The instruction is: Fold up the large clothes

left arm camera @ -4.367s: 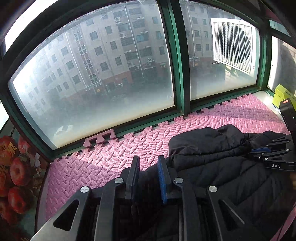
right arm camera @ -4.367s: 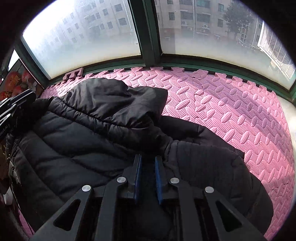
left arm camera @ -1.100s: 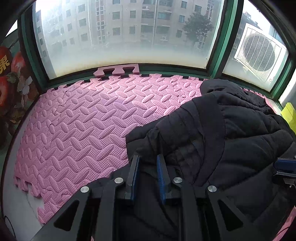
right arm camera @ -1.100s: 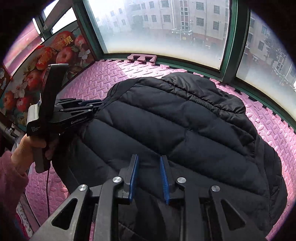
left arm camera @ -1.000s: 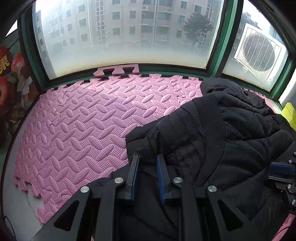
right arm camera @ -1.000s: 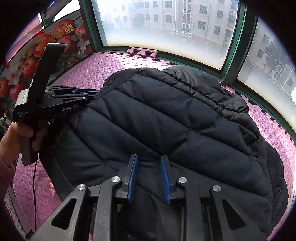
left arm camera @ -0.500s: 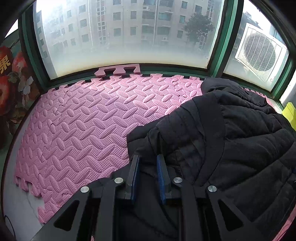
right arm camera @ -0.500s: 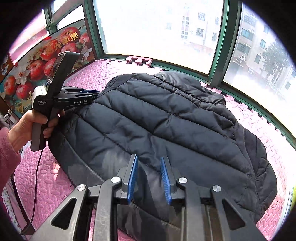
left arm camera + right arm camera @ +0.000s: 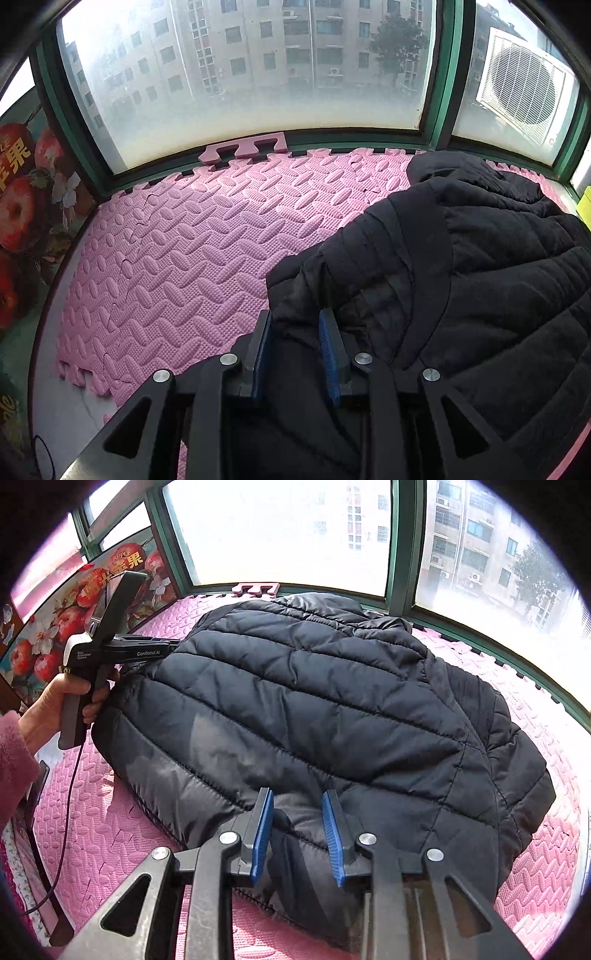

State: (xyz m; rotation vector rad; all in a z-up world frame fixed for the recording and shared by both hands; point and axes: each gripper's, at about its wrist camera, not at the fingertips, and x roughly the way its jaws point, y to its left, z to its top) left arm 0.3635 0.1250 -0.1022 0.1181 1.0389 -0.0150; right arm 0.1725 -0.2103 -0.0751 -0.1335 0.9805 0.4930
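Right wrist view: our right gripper [image 9: 297, 834] pinches the black puffer jacket [image 9: 332, 709] near hem, left gripper [image 9: 295, 354] opening around its left edge; the jacket lies lengthwise away from us on the pink foam mat [image 9: 110, 812]

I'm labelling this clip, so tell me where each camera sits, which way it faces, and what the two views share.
Left wrist: on the left gripper, looking down its fingers over the pink foam mat toward the window; its opening jaws have jacket fabric between them.
Right wrist: on the right gripper, looking across the black puffer jacket toward the person's hand; jacket hem sits between its jaws.
Shared: jacket, mat, window, apple poster.
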